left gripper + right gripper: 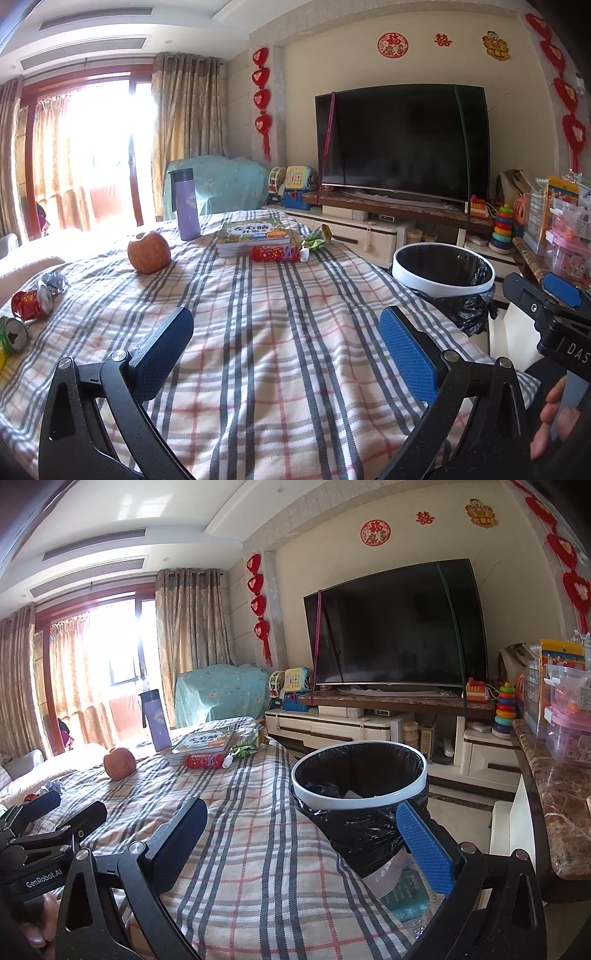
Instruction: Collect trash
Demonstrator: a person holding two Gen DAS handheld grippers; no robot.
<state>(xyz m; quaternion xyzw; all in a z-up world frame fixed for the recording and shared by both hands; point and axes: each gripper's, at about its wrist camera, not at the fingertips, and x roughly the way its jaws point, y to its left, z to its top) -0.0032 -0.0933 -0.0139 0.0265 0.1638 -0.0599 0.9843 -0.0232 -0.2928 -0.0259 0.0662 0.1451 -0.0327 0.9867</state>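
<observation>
Both grippers, left (286,354) and right (301,845), gape empty; crushed red can (31,303) lies far left, nearer the left fingers.

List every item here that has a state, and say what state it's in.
left tongs: open, holding nothing
right tongs: open, holding nothing
trash bin: lidless, black liner, some trash inside
red can: lying on its side
green can: on its side, opened
purple bottle: upright, capped
TV: off
</observation>
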